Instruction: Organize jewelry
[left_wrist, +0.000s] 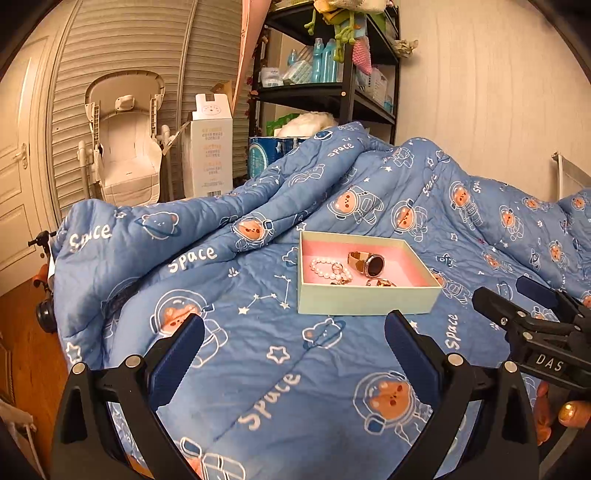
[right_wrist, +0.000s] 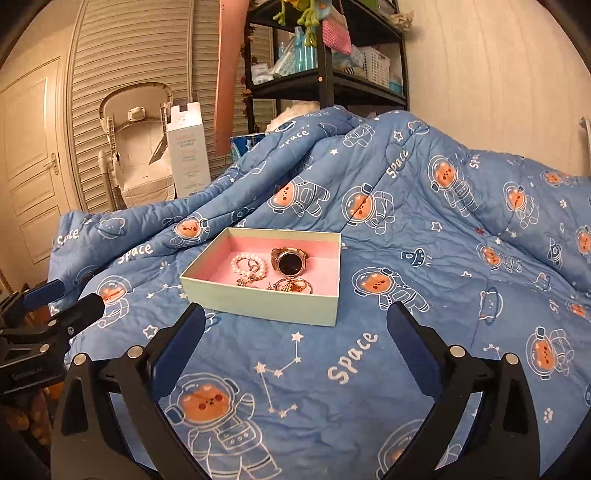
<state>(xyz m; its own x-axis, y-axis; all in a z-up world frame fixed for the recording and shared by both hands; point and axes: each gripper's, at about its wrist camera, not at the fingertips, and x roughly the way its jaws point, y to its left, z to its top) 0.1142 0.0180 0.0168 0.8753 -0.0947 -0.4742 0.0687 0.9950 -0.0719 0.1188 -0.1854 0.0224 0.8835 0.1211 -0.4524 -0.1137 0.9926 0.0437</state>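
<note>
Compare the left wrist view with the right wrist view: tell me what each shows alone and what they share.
Only the left wrist view shows a fingertip with a gold-painted nail at its lower right and a strip of brown wooden floor at its left.

Only the right wrist view shows the tangled gold chains in the box clearly; the left view largely hides them behind the box's near wall.

Both show the pale green cardboard box with pink lining on the blue astronaut-bear quilt, holding a white pearl bracelet and a gold round-faced watch. The left tool and right tool are both open and empty.

Black-framed left gripper (left_wrist: 294, 338) and right gripper (right_wrist: 295, 328) — blue ribbed pads, silver screws, gold-painted fingernail.
</note>
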